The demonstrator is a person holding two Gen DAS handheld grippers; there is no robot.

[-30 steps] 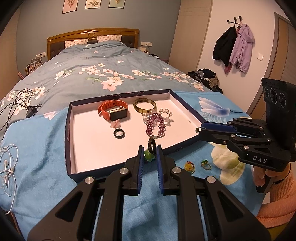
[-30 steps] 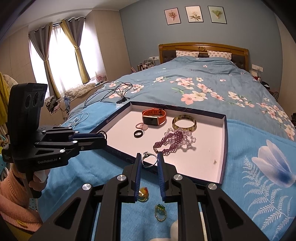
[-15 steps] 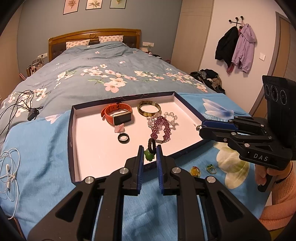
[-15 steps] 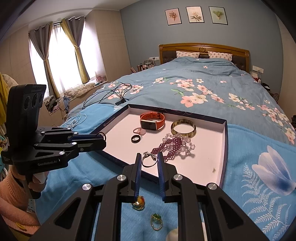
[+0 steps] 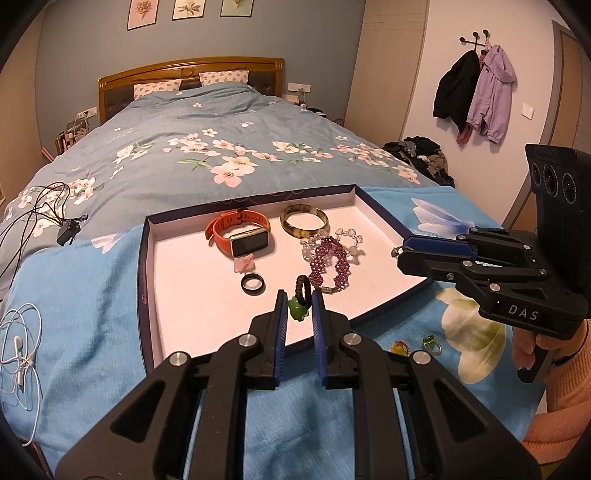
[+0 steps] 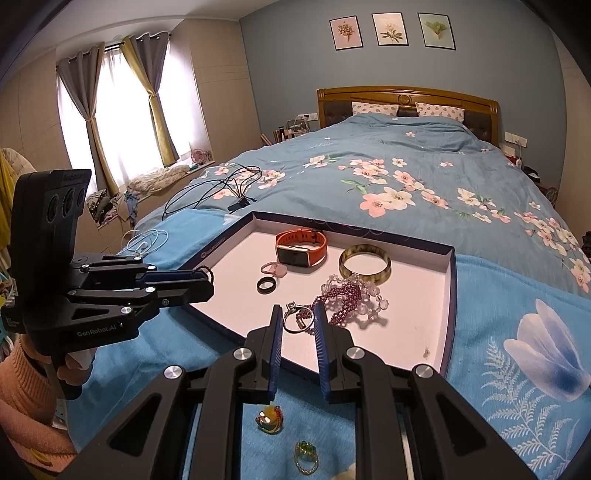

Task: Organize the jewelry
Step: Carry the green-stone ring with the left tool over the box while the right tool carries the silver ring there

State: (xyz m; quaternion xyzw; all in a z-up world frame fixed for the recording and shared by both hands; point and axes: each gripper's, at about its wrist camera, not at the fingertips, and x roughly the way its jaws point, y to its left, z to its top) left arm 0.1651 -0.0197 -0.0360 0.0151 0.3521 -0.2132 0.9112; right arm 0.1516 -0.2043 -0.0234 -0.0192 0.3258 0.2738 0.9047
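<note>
A: What does the jewelry rest on?

B: A shallow navy tray (image 5: 142, 258) with a white floor sits mid-frame on a blue blanket (image 5: 81, 295) across the foot of a bed with a floral duvet (image 5: 207, 147). Inside lie an orange watch (image 5: 240, 236), a bangle (image 5: 304, 221), a purple bracelet (image 5: 328, 262) and a black ring (image 5: 253, 284).

A: And the grippers?

B: The left gripper (image 5: 299, 308), at lower centre, is clamped on a green charm ring (image 5: 297, 308). The right gripper (image 6: 298, 319) pinches a silver ring (image 6: 297, 317) over the tray's near edge.

A: Anything outside?

B: Two rings (image 6: 269, 419) lie on the blanket at the bottom. Curtained windows (image 6: 110, 110) fill the upper left; three pictures (image 6: 391, 31) hang above the headboard (image 6: 406, 99).
</note>
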